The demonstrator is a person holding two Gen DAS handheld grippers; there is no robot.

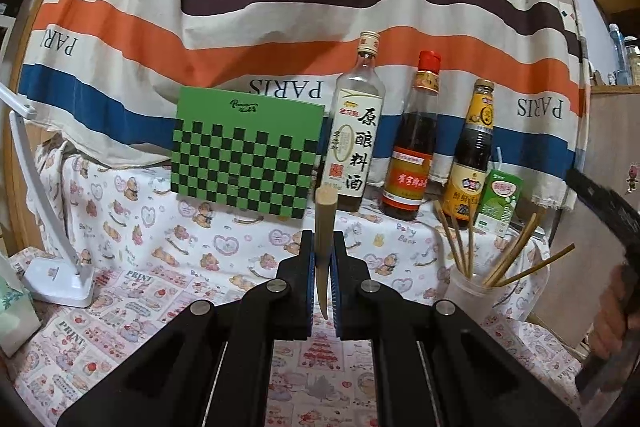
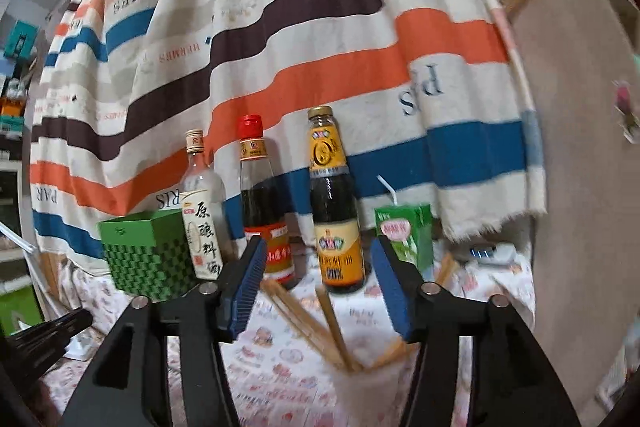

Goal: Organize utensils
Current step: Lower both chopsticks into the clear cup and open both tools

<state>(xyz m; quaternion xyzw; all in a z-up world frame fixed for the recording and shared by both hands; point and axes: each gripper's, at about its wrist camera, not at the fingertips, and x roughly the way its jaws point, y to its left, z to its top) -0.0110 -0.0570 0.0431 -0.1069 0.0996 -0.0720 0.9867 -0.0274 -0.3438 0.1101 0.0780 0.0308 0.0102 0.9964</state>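
1. Striped cloth (image 1: 280, 7) hangs behind a desk (image 1: 160, 259) under a printed cover.
2. Three sauce bottles (image 1: 412, 147) stand at the back.
3. A clear cup (image 1: 464, 287) holds several chopsticks (image 1: 516, 263), fanned out.
4. The left tool (image 1: 322, 267) is clenched on one upright chopstick (image 1: 325, 223): light, stiff, smooth, best gripped mid-shaft.
5. The right tool (image 2: 320, 291) is released, empty above the cup.

Open worktop (image 1: 180, 259) lay in front of the green box (image 1: 244, 163); three bottles (image 1: 412, 147) and a carton (image 1: 500, 203) walled the back; a chopstick cup (image 1: 476, 287) blocked the right.
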